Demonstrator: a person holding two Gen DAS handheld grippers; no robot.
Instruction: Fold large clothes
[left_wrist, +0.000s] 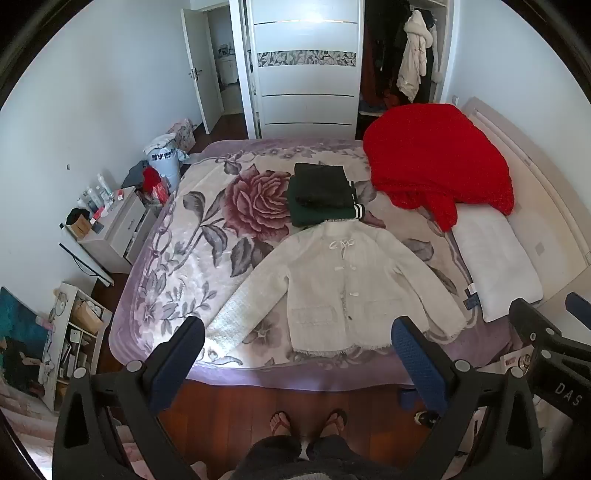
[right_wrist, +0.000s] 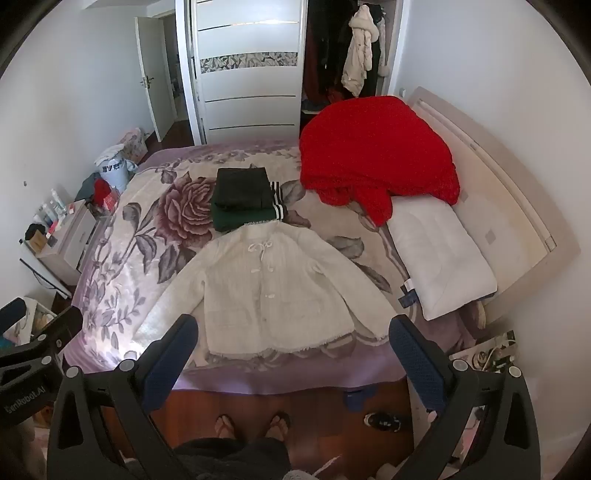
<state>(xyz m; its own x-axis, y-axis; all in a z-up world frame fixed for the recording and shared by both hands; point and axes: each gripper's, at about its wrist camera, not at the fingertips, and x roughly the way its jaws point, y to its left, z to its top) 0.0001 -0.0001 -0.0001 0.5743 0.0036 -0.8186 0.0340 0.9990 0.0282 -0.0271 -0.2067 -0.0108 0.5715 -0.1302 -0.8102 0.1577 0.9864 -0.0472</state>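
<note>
Claws (left_wrist: 299, 343) (right_wrist: 295, 341) wide apart, empty, above jacket (left_wrist: 343, 284)

White jacket (left_wrist: 343, 284): nubbly woven cloth, frayed hem, matt. 
Floral blanket (left_wrist: 207, 236): plush cloth with a soft sheen. 
Red throw (left_wrist: 436, 162): coarse knit, matt. 
Folded dark green garment (left_wrist: 321, 203): smooth cloth. 
Pillow (left_wrist: 495, 258): quilted white cloth. 
Floor (left_wrist: 295, 402): glossy reddish wood. 
Wardrobe door (left_wrist: 306, 74): smooth white panel, glossy.
</note>
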